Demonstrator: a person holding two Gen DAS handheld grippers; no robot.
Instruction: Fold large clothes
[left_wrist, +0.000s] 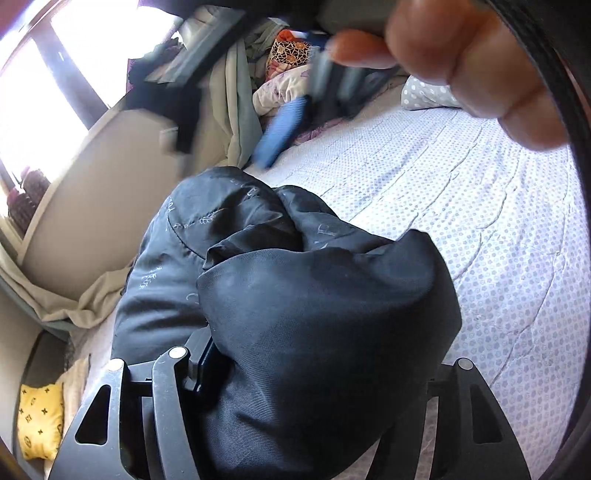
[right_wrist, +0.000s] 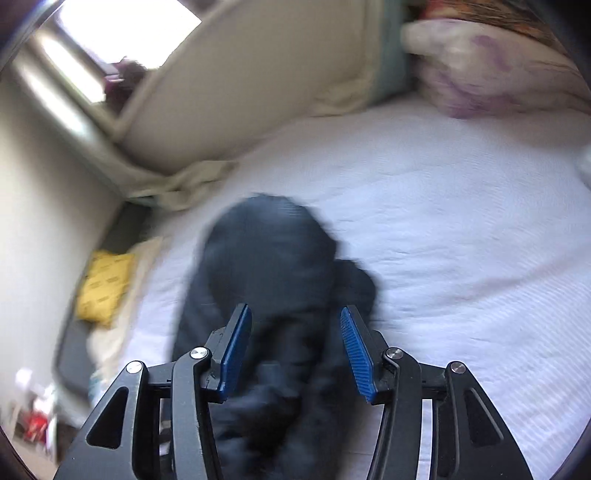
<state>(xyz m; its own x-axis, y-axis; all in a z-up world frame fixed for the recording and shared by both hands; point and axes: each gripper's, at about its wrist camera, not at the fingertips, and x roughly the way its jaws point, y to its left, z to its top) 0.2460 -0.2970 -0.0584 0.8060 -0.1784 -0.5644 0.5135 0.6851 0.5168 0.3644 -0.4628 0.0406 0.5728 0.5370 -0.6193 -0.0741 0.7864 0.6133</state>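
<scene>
Black garment (left_wrist: 295, 295) bunched over left gripper (left_wrist: 317, 373), fingertips hidden, grip state unreadable. Garment lies on bed (left_wrist: 480, 221). Right gripper (right_wrist: 295, 354) jaws apart above cloth, pads clear.

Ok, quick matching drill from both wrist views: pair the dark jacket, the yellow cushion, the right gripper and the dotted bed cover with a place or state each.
Things:
1. dark jacket
2. yellow cushion
3. right gripper
4. dotted bed cover

Places or states:
A. jaws apart, blue pads clear of the cloth
B. bunched in a heap on the bed
C. spread under everything, lightly wrinkled
D. off the bed's left edge, low in the view

Pairs: 1-B, 2-D, 3-A, 4-C
</scene>
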